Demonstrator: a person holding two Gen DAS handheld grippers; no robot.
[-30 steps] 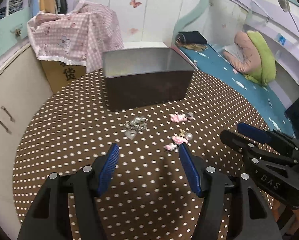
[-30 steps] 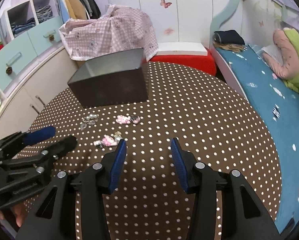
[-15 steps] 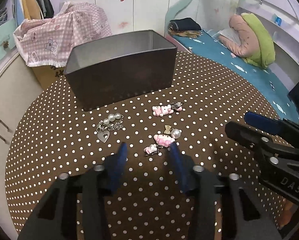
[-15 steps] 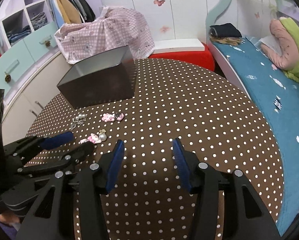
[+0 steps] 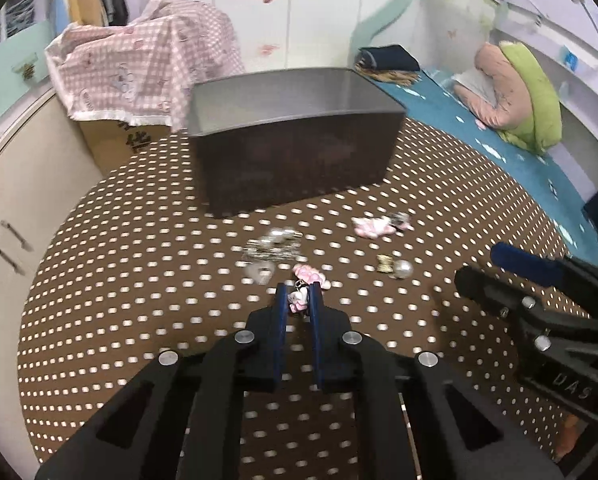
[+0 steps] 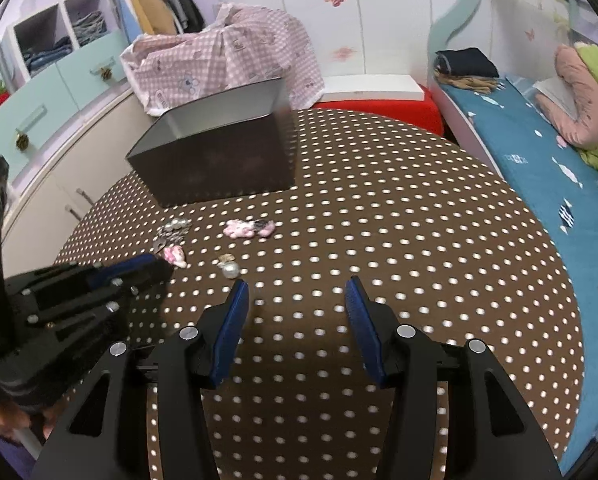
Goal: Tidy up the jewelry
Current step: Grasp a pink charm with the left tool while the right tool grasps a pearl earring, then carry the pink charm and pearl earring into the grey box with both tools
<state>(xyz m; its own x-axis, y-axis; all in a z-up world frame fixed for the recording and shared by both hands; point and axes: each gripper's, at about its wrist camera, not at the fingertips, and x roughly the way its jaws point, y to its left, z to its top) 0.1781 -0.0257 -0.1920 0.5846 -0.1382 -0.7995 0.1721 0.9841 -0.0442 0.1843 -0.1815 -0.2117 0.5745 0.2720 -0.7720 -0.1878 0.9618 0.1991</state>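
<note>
My left gripper [image 5: 299,295] is clamped on a small pink-and-white charm [image 5: 299,298], its blue pads pinched close around it low over the brown polka-dot tablecloth [image 5: 139,280]. A pink cluster [image 5: 309,274] hangs off the charm's far end; I can't quite tell whether it is lifted or touching the cloth. My right gripper [image 6: 297,294] hovers with its fingers spread wide, holding nothing. Ahead lie a blurred silver pearl chain with a heart tag [image 5: 273,246], a pink kitty clip [image 5: 375,226] and a pearl earring with a gold bow [image 5: 397,267]. The open dark tin box [image 5: 295,168] stands beyond them.
</note>
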